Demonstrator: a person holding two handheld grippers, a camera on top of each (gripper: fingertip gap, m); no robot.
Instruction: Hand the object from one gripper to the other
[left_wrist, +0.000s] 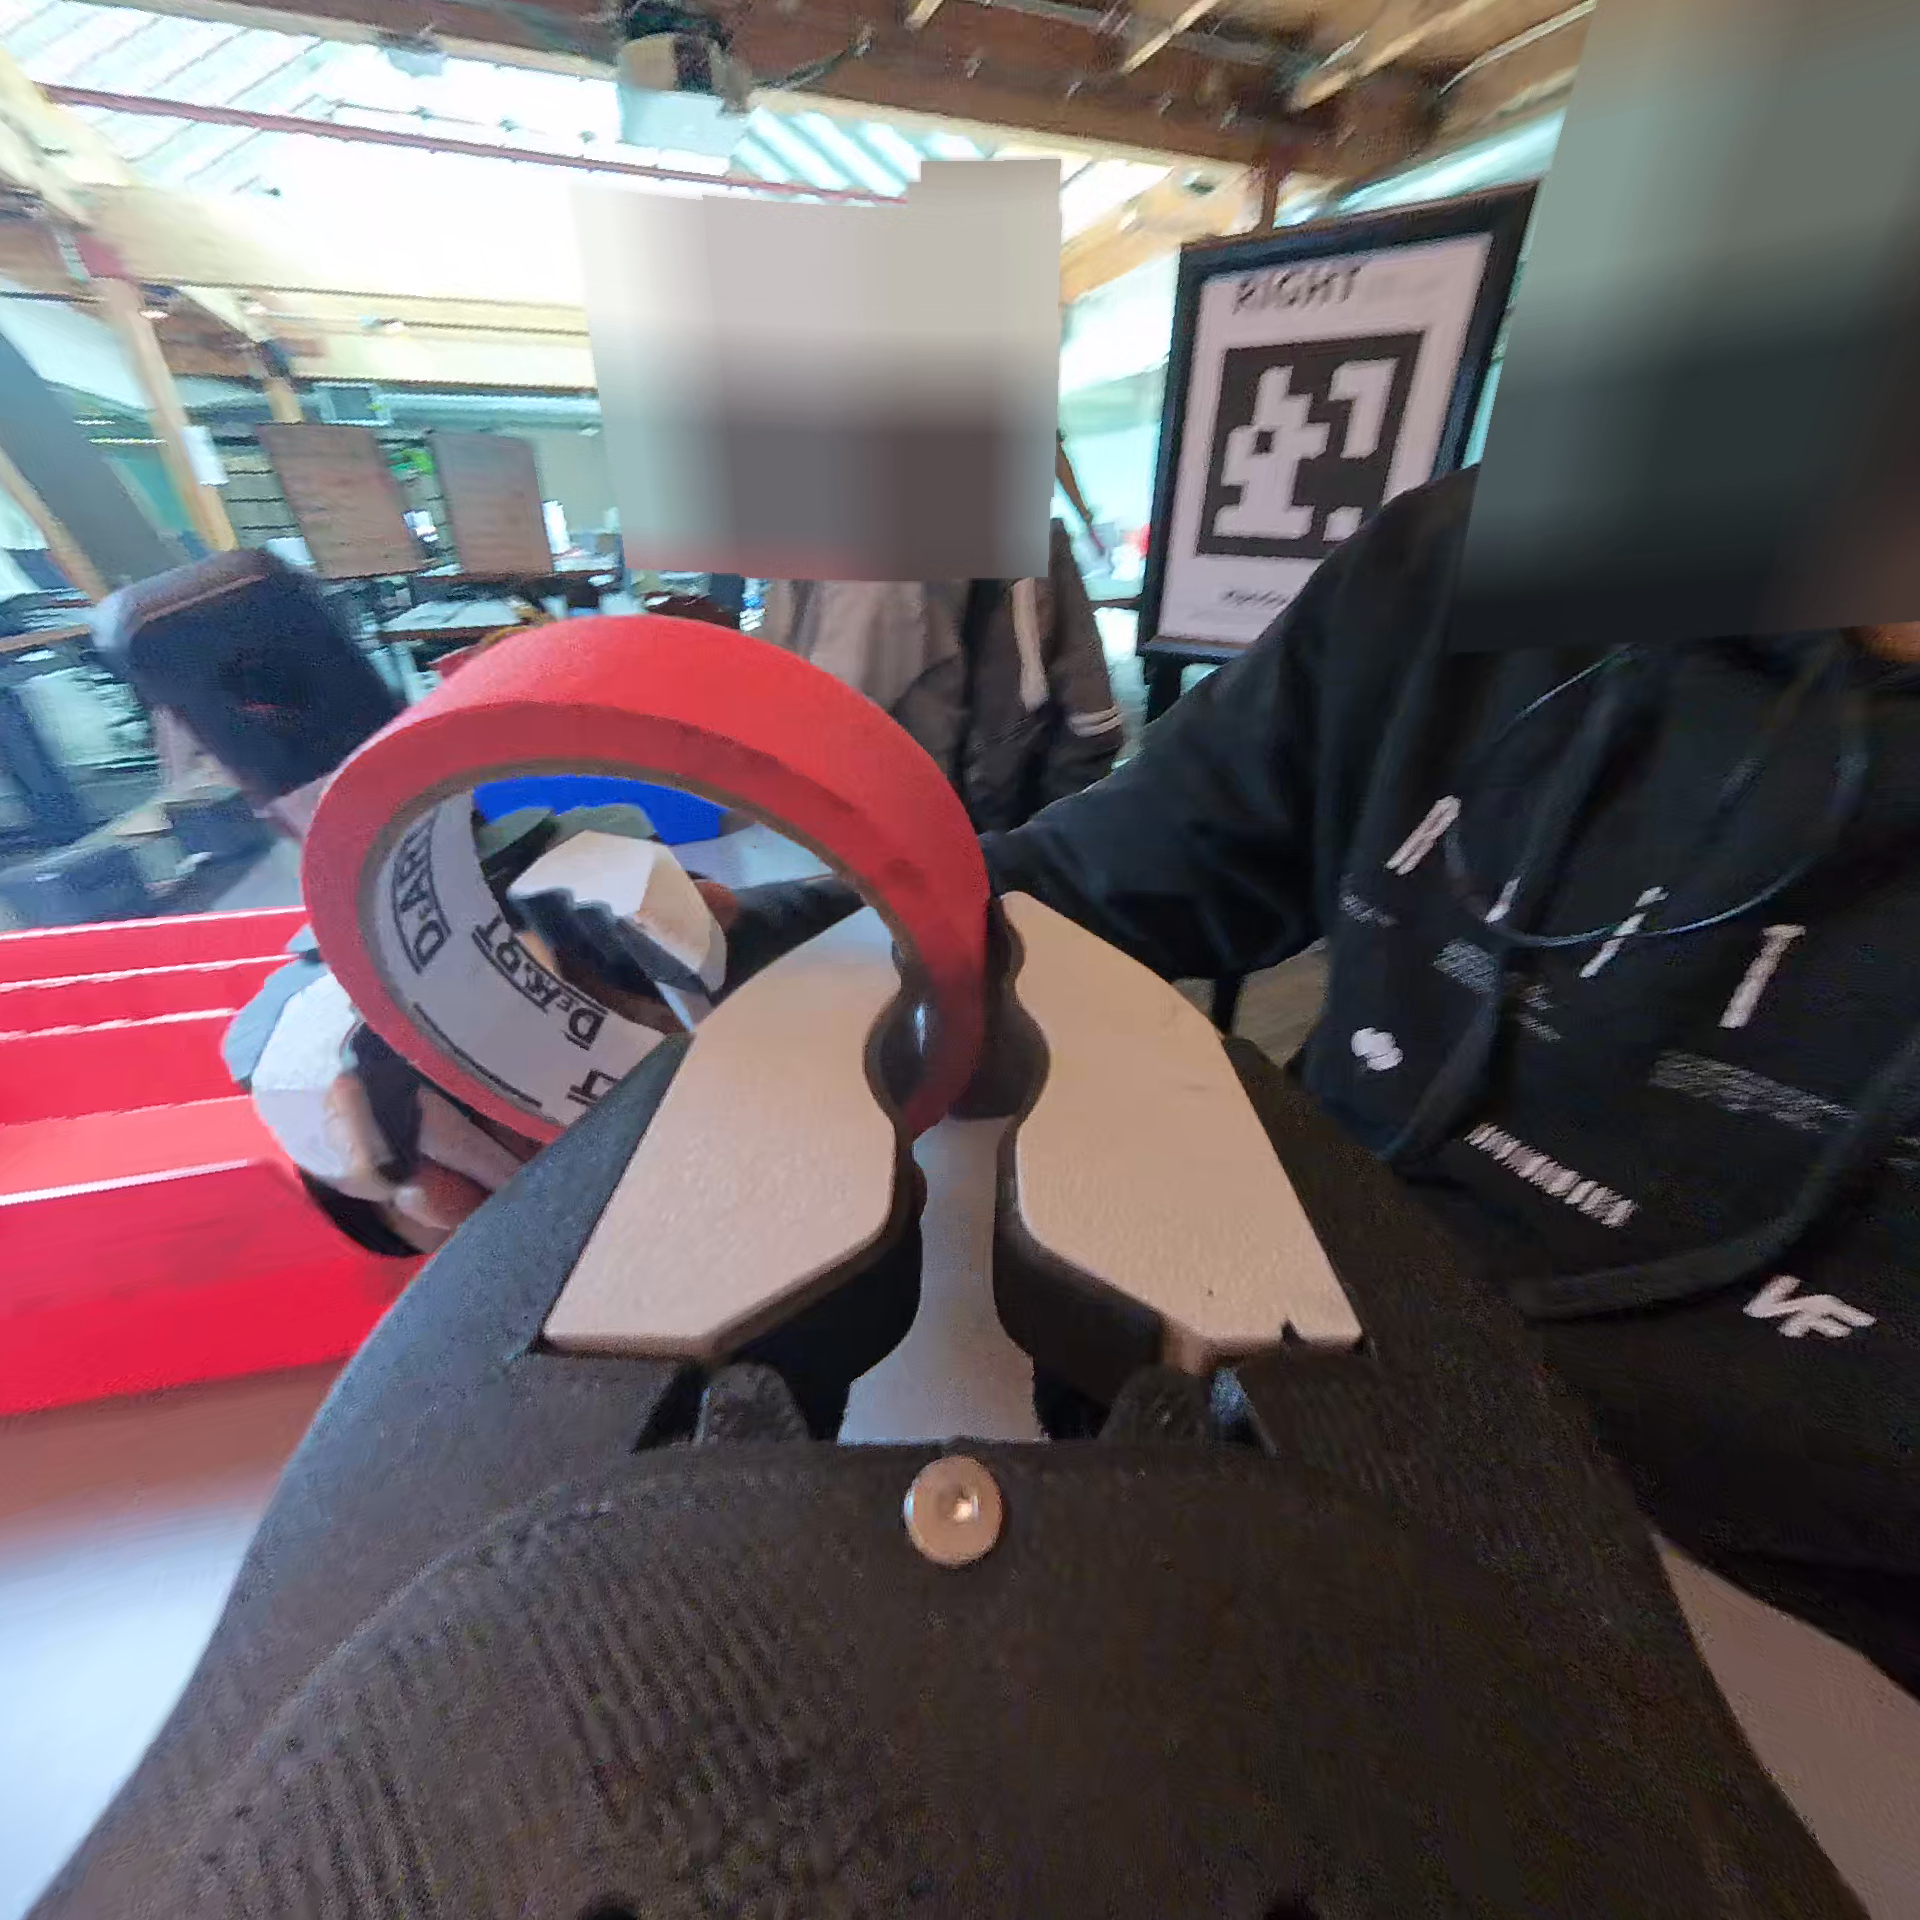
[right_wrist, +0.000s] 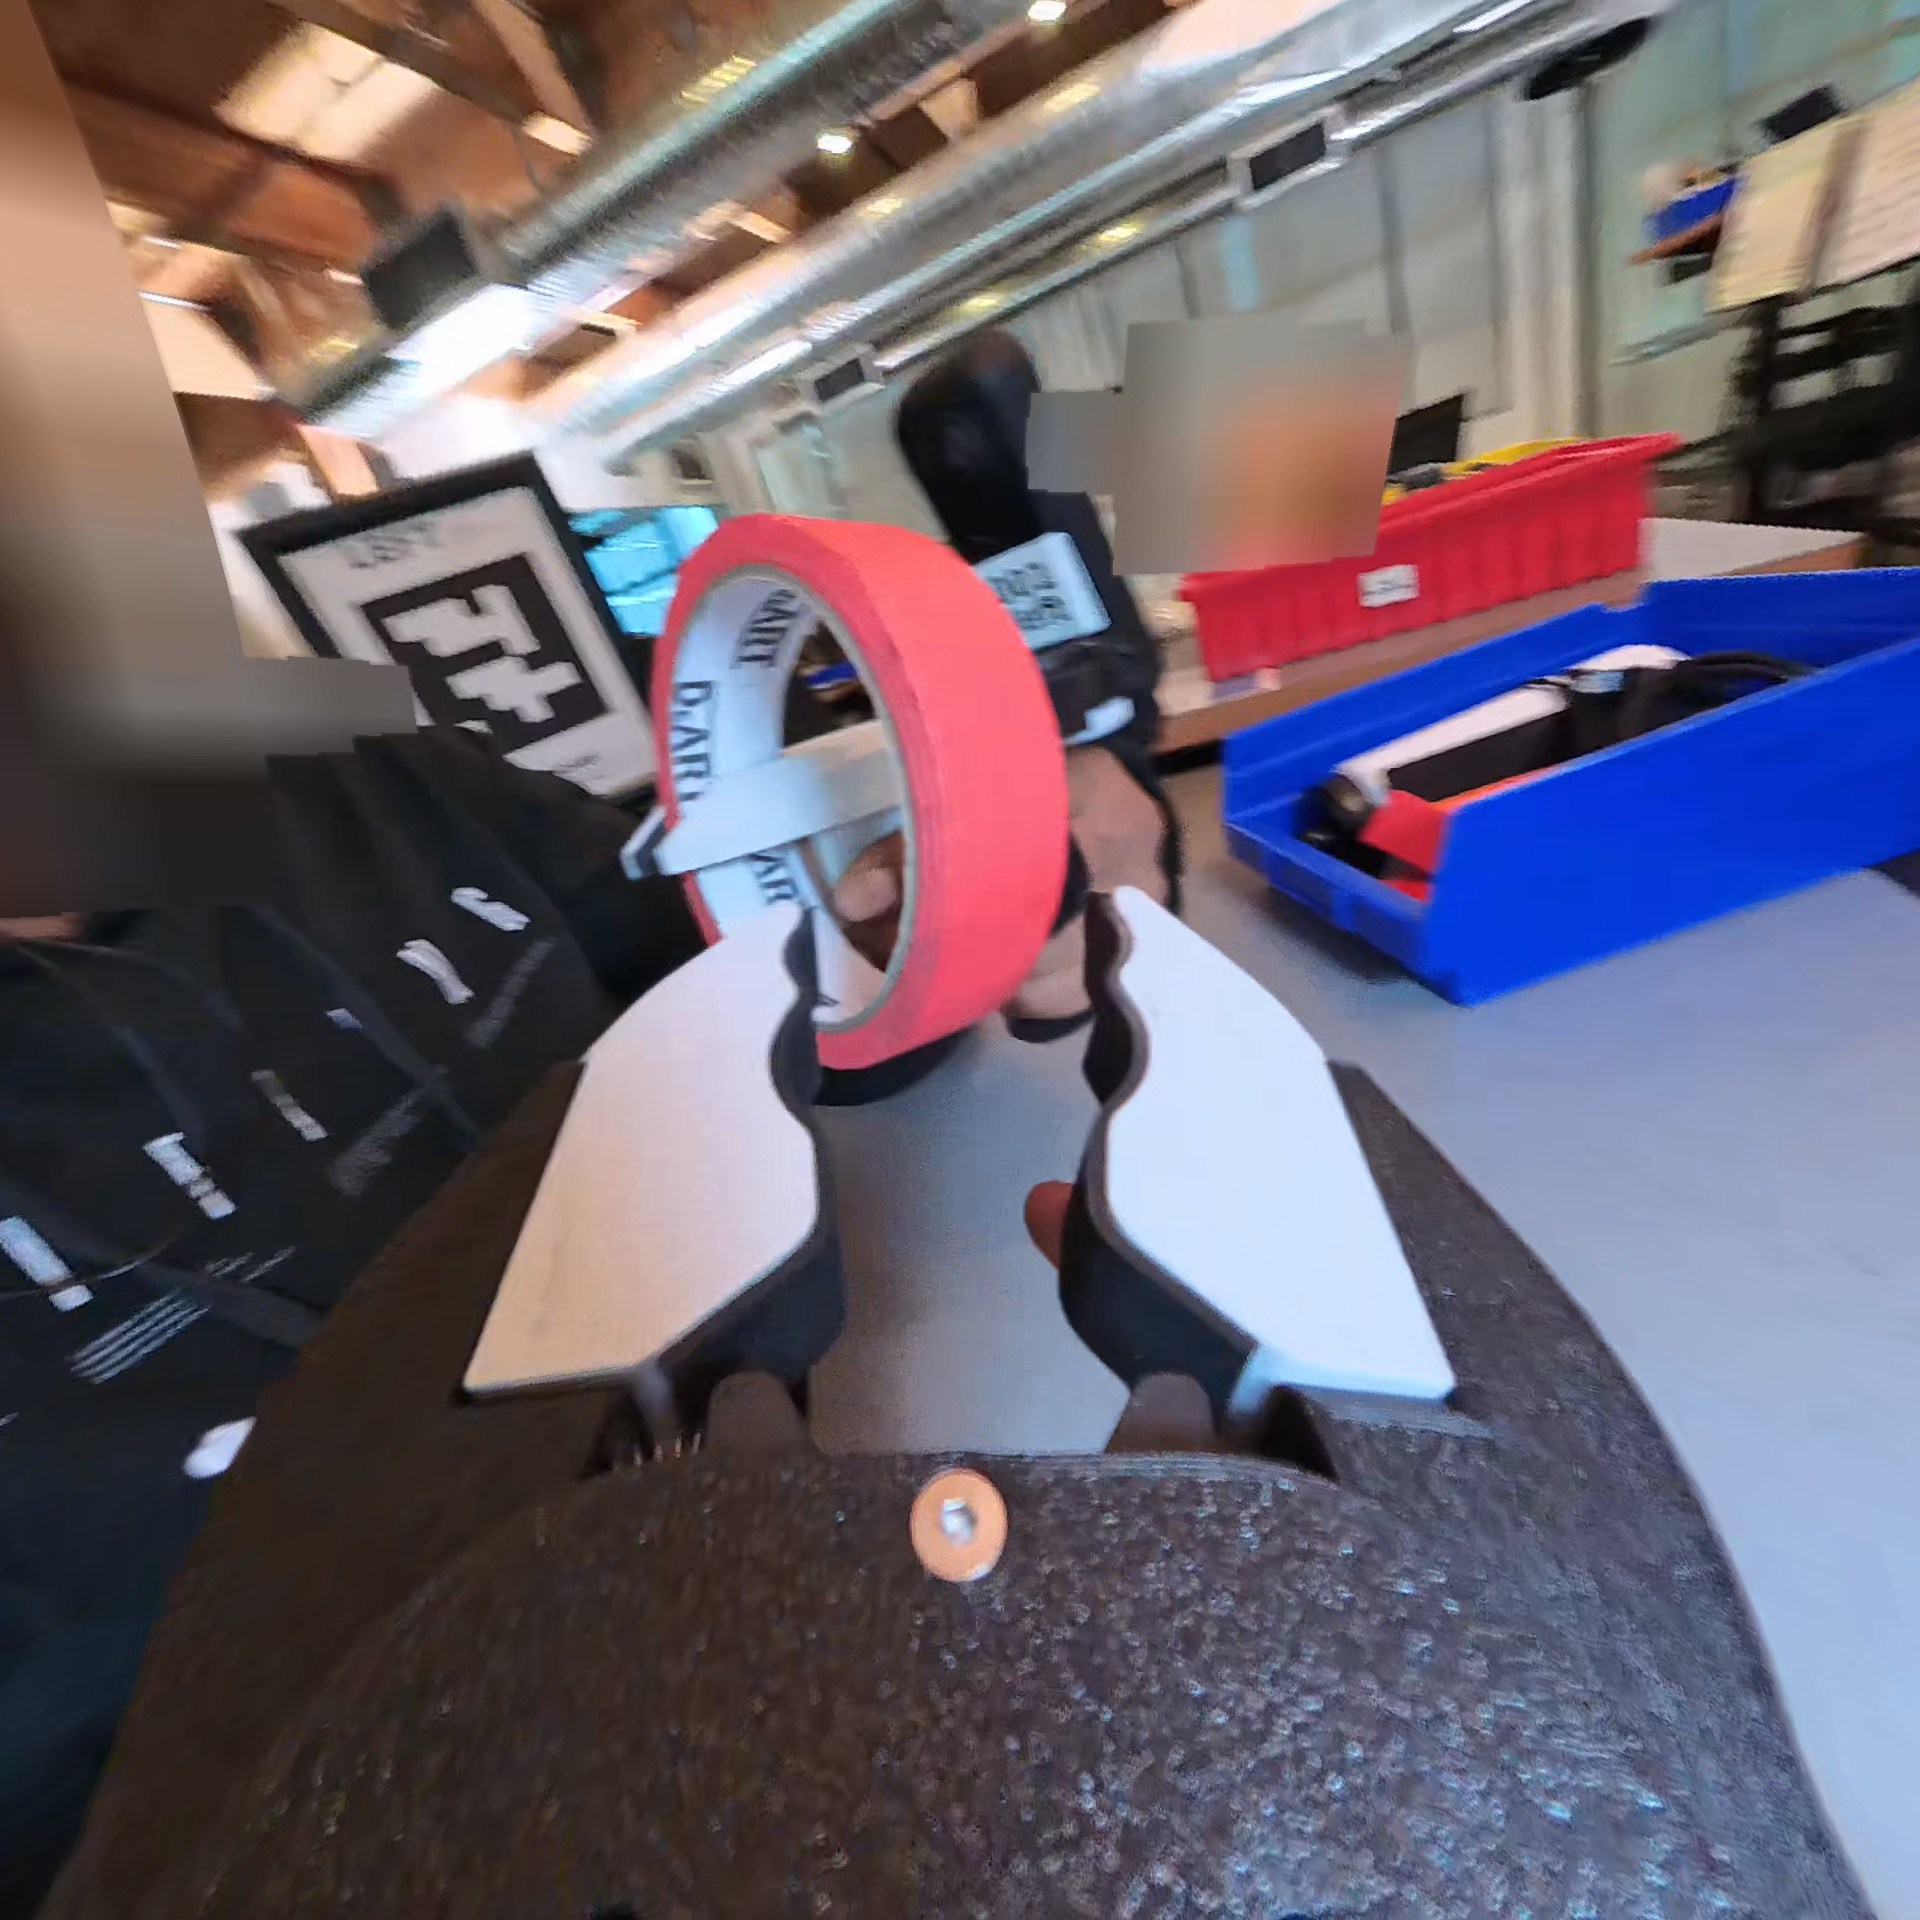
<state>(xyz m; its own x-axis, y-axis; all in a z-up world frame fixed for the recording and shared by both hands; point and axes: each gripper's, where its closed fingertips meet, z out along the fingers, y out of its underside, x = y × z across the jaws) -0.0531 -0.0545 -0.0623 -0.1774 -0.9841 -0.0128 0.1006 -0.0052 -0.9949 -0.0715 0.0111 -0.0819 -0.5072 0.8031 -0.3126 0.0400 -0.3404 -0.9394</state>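
Observation:
A red tape roll (left_wrist: 644, 707) with a white inner core is held up in the air. My left gripper (left_wrist: 961, 1023) is shut on the roll's right wall, one finger inside the hole and one outside. In the right wrist view the roll (right_wrist: 956, 748) stands on edge in front of my right gripper (right_wrist: 956, 925), which is open. The roll's lower wall sits between its jaws, with a gap on both sides. The left gripper's white finger (right_wrist: 779, 800) crosses the roll's hole. The right gripper's fingers (left_wrist: 623, 904) show through and beside the roll.
A person in a black hoodie (left_wrist: 1558, 935) holds both grippers. A blue bin (right_wrist: 1558, 862) with items and a red bin (right_wrist: 1455, 561) stand on the grey table (right_wrist: 1558, 1195). Another red bin (left_wrist: 156, 1195) is at left. Framed marker boards (left_wrist: 1320, 416) (right_wrist: 468, 634) stand behind.

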